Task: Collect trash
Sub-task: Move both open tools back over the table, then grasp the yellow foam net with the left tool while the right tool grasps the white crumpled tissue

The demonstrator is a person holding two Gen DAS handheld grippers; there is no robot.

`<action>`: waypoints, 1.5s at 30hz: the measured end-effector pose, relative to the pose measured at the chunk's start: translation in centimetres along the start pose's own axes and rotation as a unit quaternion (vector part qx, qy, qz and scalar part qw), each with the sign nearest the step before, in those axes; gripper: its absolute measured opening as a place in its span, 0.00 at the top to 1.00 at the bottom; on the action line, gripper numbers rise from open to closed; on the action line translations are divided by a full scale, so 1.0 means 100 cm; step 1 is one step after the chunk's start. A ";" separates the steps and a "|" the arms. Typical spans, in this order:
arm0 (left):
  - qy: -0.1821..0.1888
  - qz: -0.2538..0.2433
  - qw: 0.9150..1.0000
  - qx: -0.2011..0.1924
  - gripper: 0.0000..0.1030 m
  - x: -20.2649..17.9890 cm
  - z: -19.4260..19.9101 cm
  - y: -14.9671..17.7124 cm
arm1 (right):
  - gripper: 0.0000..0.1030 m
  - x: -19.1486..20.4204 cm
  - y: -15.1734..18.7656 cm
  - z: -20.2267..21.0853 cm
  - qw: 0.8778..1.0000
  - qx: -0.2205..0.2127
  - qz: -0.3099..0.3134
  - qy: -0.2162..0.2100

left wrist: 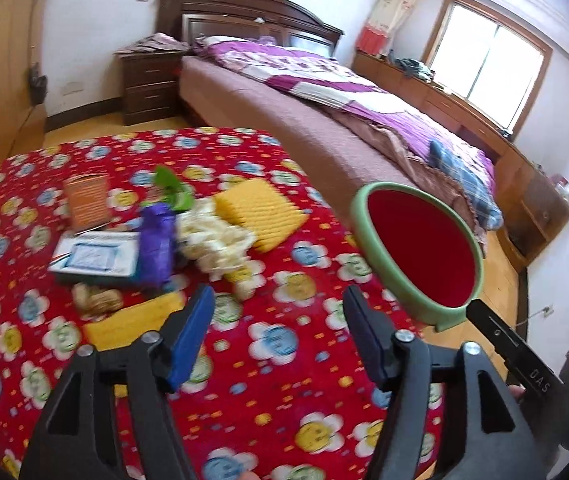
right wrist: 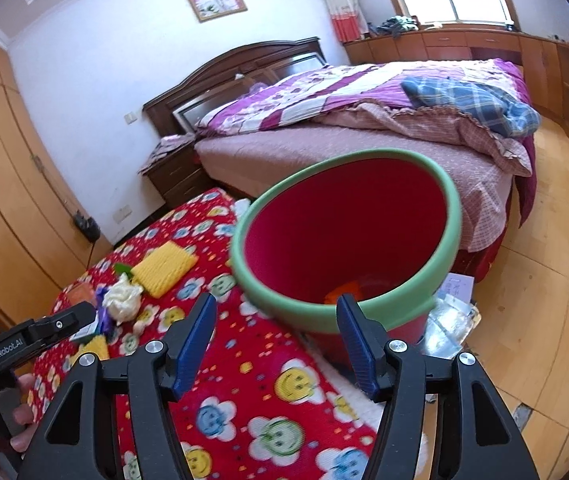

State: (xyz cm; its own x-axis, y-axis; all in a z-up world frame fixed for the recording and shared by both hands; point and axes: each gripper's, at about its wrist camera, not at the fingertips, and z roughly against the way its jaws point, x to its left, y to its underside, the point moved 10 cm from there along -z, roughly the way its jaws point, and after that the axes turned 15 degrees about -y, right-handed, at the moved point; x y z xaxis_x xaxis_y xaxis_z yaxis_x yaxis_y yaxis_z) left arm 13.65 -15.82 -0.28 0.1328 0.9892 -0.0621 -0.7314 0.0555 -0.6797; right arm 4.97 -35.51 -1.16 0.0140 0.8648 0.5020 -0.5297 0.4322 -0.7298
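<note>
Both the left tongs (left wrist: 278,322) and right tongs (right wrist: 276,330) are released, grasping nothing. The tilted bin (right wrist: 348,248) ahead could tip if nudged, spilling trash.

The left gripper (left wrist: 278,312) hovers with its blue-padded fingers (left wrist: 192,328) apart and empty over a red flower-patterned cloth tabletop (left wrist: 276,380); a green-rimmed red plastic bin (left wrist: 420,258) stands right.

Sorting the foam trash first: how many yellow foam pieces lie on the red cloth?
2: one ribbed yellow pad beyond the white wad; one yellow piece nearer, by the left gripper. Others may hide.
</note>
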 end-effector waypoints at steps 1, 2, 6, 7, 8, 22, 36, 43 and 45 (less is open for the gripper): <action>-0.007 0.002 1.000 -0.001 0.34 0.006 0.001 0.002 | 0.38 0.004 0.003 -0.002 1.000 0.004 0.002 -0.003; -0.014 0.003 1.000 -0.002 0.34 0.013 0.002 0.003 | 0.38 0.007 0.005 -0.003 1.000 0.007 0.004 -0.005; -0.035 0.012 0.999 -0.005 0.29 0.035 0.005 0.009 | 0.38 0.020 0.015 -0.009 1.000 0.021 0.011 -0.012; -0.040 0.015 0.999 -0.006 0.29 0.041 0.005 0.012 | 0.37 0.022 0.017 -0.010 1.000 0.024 0.013 -0.012; -0.044 0.016 0.999 -0.006 0.29 0.044 0.005 0.013 | 0.37 0.024 0.019 -0.011 0.999 0.026 0.015 -0.012; -0.082 0.039 0.996 0.014 0.27 0.082 -0.010 0.034 | 0.22 0.035 0.041 -0.026 0.998 0.058 0.017 -0.016; -0.096 0.044 0.993 0.044 0.27 0.092 -0.043 0.048 | 0.22 0.031 0.054 -0.036 0.997 0.079 0.013 -0.014; -0.101 0.048 0.992 0.062 0.34 0.094 -0.053 0.056 | 0.22 0.030 0.057 -0.038 0.996 0.083 0.010 -0.017; -0.089 0.051 0.993 0.063 0.41 0.092 -0.052 0.057 | 0.22 0.031 0.057 -0.038 0.996 0.083 0.010 -0.019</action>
State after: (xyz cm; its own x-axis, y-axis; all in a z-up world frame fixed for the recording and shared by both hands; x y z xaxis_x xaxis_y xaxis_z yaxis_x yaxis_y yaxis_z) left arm 14.19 -7.16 -8.49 -0.0587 0.9982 0.0128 -0.8140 -0.0405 -0.5794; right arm 5.22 -29.38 -5.51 -0.0277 0.8614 0.5071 -0.6627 0.3640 -0.6545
